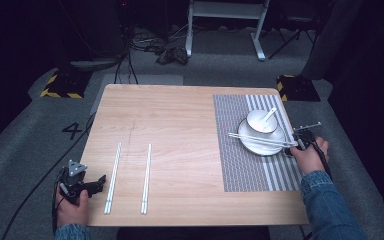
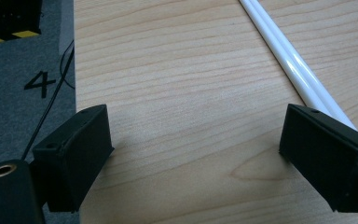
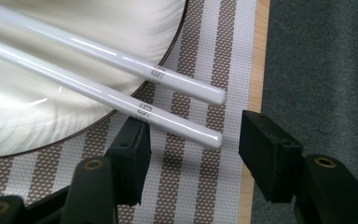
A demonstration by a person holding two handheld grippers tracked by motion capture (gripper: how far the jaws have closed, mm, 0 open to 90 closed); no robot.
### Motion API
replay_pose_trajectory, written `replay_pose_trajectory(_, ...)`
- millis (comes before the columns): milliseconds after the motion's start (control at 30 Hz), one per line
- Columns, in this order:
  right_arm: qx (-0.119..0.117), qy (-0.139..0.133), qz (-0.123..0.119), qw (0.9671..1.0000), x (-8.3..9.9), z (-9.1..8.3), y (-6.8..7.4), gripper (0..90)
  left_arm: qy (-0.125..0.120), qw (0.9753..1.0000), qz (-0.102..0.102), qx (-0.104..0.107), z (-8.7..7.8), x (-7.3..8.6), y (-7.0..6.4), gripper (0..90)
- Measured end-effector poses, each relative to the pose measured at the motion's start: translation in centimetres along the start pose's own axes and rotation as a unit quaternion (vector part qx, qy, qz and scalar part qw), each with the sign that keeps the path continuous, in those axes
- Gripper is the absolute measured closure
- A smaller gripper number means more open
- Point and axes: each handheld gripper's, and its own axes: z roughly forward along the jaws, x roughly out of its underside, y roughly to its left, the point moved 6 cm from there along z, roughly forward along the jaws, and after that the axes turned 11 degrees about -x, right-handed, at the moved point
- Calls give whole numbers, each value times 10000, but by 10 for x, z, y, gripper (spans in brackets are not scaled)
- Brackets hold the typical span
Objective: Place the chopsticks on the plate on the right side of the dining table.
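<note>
Right gripper [image 3: 193, 140]: jaws stand wide apart, nothing clamped between them. The near ends of the chopstick pair [image 3: 121, 88] on the plate lie just ahead of the jaws; the closer stick's tip sits in the gap, above the striped placemat [image 3: 191, 186], touching neither pad as far as can be seen. The 2 sticks run away from this gripper across the white plate [image 3: 37, 121], their far parts resting over its rim. In the high view this gripper [image 1: 300, 142] sits at the plate's right edge, and a bowl [image 1: 261, 121] with a spoon [image 1: 269, 115] stands on the plate beyond the sticks.

Left gripper [image 2: 196, 140]: jaws wide, holding nothing, bare wooden table [image 2: 182, 93] between them. A second chopstick pair [image 2: 289, 60] lies just outside its right-hand jaw, running forward and away. In the high view this gripper [image 1: 87, 186] rests at the table's near left corner; a third pair [image 1: 146, 177] lies farther to its right, parallel to the second pair.
</note>
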Motion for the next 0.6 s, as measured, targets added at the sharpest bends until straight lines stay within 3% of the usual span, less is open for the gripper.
replay_pose_trajectory(600,109,-54,142,9998,-12,0,-10,498,-4,10000,11,-7,0,0,0,91)
